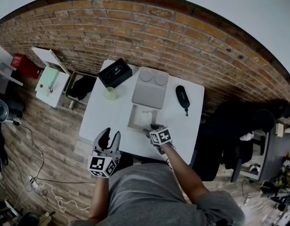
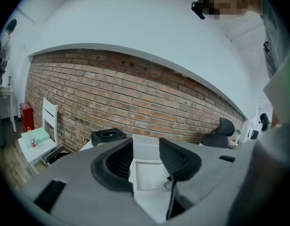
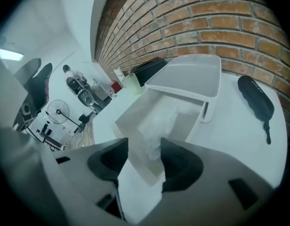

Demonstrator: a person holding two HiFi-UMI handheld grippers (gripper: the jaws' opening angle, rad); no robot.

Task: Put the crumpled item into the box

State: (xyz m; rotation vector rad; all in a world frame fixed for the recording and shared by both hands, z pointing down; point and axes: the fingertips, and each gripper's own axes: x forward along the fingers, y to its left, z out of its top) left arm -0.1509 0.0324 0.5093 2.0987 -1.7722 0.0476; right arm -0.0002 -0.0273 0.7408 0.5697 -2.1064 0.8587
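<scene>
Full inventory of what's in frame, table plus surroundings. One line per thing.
table: 1, white, centre
box: 1, white, open, mid-table
crumpled item: 1, white, inside box
tray: 1, grey, just beyond box
case: 1, black, table's far left corner
cup: 1, pale green, beside case
oval device: 1, black, right of tray
chair: 1, white with mint seat, left of table
office chair: 1, black, right of table
left gripper: 1, fingers open, empty, table's near left edge
right gripper: 1, fingers open, over box's near edge
</scene>
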